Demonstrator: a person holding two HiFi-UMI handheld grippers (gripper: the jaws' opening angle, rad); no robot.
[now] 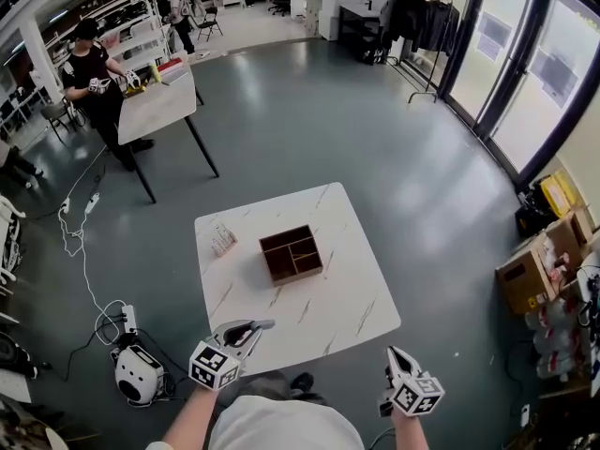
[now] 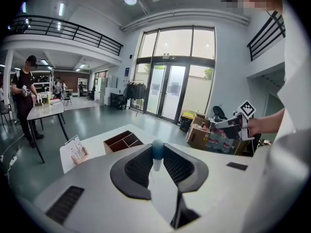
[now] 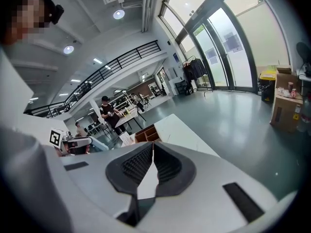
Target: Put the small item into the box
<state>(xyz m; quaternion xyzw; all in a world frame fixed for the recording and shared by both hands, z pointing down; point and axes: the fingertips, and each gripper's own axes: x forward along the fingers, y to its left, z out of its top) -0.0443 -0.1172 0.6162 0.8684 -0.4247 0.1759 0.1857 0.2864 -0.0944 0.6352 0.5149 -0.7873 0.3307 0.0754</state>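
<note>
Clamping small item (image 2: 157, 151) in left gripper (image 1: 265, 324), right gripper (image 3: 152, 145) closed

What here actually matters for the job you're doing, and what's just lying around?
For the job:
- blue-capped item, clamped in the left gripper
- wooden box with compartments, on the table

Just lying about:
- card stand on the same table
- cardboard boxes on the floor
- clothes rack
</note>
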